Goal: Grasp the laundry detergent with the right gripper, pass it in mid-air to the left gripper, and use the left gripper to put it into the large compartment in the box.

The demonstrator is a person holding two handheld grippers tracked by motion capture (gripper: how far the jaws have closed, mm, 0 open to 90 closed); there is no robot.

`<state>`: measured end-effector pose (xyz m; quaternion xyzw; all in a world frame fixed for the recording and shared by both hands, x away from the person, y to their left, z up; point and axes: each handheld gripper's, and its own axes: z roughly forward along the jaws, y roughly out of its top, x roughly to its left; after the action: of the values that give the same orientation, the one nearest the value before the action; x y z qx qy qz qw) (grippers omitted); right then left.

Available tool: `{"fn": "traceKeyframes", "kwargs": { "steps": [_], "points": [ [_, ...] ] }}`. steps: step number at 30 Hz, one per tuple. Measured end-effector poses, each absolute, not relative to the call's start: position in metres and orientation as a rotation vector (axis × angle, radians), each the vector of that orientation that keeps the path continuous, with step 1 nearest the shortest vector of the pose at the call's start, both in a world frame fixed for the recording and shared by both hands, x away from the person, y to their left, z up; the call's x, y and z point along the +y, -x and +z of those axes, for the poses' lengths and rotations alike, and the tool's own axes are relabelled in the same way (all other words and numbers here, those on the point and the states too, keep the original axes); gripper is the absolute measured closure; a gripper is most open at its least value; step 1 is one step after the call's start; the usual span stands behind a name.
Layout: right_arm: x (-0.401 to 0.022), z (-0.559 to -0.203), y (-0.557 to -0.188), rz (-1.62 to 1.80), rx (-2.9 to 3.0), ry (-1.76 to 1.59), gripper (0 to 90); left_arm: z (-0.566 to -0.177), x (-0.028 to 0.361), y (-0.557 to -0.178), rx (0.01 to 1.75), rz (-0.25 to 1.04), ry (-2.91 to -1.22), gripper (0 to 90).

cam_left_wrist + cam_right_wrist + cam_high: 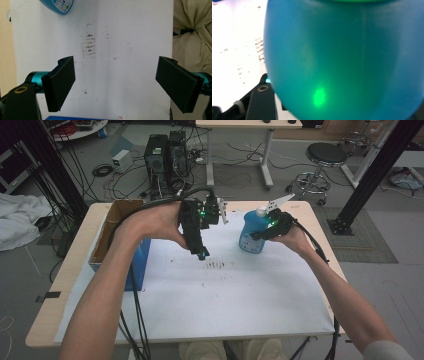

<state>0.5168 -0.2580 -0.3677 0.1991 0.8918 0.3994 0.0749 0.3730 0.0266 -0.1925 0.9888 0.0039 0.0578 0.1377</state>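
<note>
1. Blue bottle [251, 232]: translucent blue plastic, rounded body, white cap, blue-and-white label
2. Stands upright on the white sheet [210, 290] covering the counter; far right of centre, right of the brown smudges [218, 265]

Glossy blue plastic bottle [251, 233] on smudged matt white paper sheet [210, 295].

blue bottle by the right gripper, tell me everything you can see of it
The blue bottle is translucent blue plastic, rounded and wide in the body, with a white cap on top and a label low on its front. It stands upright on the white sheet at the table's far right. The right gripper reaches in from its right with its jaws around the body; whether the pads press on it cannot be told. The body looms close and blurred before that gripper's camera.
</note>
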Motion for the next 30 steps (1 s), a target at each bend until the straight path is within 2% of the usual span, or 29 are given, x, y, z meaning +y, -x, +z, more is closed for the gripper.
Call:
{"fn": "traceKeyframes", "kwargs": {
  "steps": [6,13,30],
  "points": [
    [-0.2576,-0.3684,-0.5172,1.204,2.676,-0.603,37.1,-0.1927,0.0276,-0.373,0.011,0.165,-2.859,16.1],
    [-0.2576,-0.3686,-0.5172,1.2,2.668,-0.583,43.6,-0.1906,0.0295,-0.373,0.017,0.162,-2.854,16.1],
    [-0.2584,-0.3683,-0.5166,1.196,2.661,-0.555,47.0,-0.1897,0.0277,-0.3725,0.013,0.164,-2.85,16.1]
  ]
}}
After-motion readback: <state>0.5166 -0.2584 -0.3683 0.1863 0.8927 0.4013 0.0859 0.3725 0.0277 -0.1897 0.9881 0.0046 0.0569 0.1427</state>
